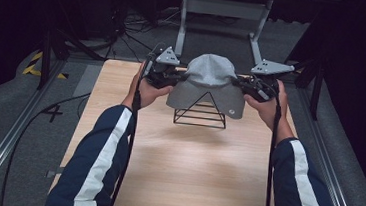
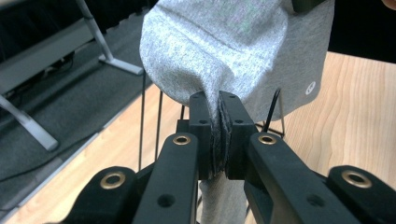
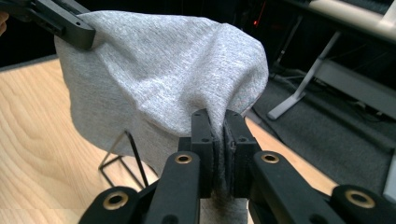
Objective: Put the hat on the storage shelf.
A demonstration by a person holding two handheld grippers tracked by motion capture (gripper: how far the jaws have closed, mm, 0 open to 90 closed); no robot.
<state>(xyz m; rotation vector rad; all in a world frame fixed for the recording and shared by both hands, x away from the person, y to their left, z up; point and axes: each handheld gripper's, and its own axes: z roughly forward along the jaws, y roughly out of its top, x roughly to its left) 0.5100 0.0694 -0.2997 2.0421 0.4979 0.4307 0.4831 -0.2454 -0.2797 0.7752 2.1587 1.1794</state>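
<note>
Two grippers, one grey hat between them. Far left in the high view: dark floor, a metal rail, loose cables, a strip of yellow-and-black tape [image 1: 36,63]. Next, the wooden table [image 1: 185,163], pale and bare toward the near edge. Left hand [image 1: 147,91] wrapped round the left gripper [image 1: 172,77], grey three-cornered plate on top, cable trailing down past a blue sleeve with a white stripe. Jaws of the left gripper [image 2: 218,105] pressed together on a fold of the hat's edge, fabric bunched and squeezed between the pads, no gap to see. At centre, the grey hat [image 1: 208,82] [image 2: 224,46] [image 3: 163,70], held above the far half of the table, draped over the top of a black wire stand [image 1: 201,113]; brim facing the near side, small round white logo [image 1: 230,112] at its right corner. Thin black rods of the stand [image 3: 121,154] visible under the cloth, base on the wood. Right of centre, the right gripper [image 1: 243,84] [image 3: 218,122], likewise clamped tight on the hat's opposite edge, cloth pinched between the jaws. Right hand [image 1: 266,103] around it, matching sleeve below. Behind all this, a grey metal frame [image 1: 224,11] on the floor.
</note>
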